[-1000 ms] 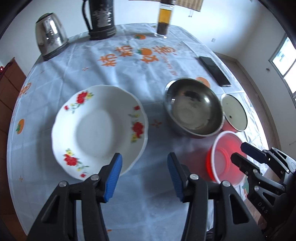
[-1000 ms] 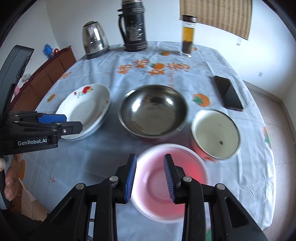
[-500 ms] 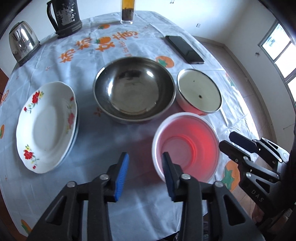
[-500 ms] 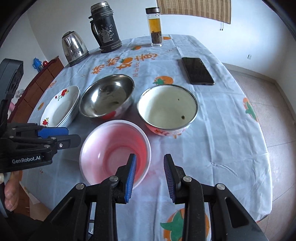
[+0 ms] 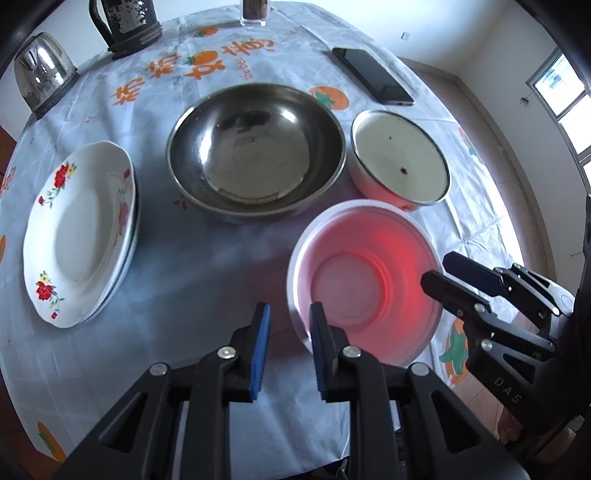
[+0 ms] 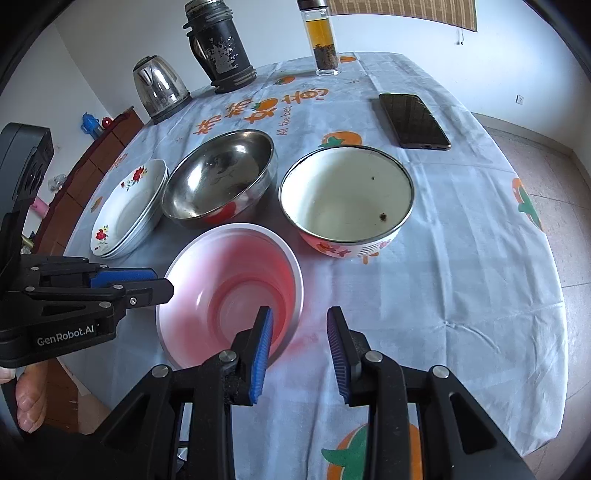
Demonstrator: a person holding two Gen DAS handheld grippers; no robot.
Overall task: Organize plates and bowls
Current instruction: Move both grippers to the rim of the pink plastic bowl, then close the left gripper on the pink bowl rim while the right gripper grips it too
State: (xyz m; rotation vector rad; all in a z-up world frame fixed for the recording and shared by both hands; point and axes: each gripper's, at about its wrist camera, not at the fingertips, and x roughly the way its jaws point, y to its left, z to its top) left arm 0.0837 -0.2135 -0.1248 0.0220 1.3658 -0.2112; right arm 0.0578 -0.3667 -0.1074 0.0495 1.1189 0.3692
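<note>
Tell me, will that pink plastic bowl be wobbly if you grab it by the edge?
Probably a bit. The pink plastic bowl glows where light shines through its wall, so it looks thin, light and likely to flex. Its wide mouth and narrower base suggest a one-sided lift could tip it. The smooth rim may also slip.

The tea bottle (image 5: 253,13) loses all but its base to the left wrist view's top edge — the black thermos (image 5: 125,23) loses its top. Lower plates (image 6: 142,225) show only rims.
</note>
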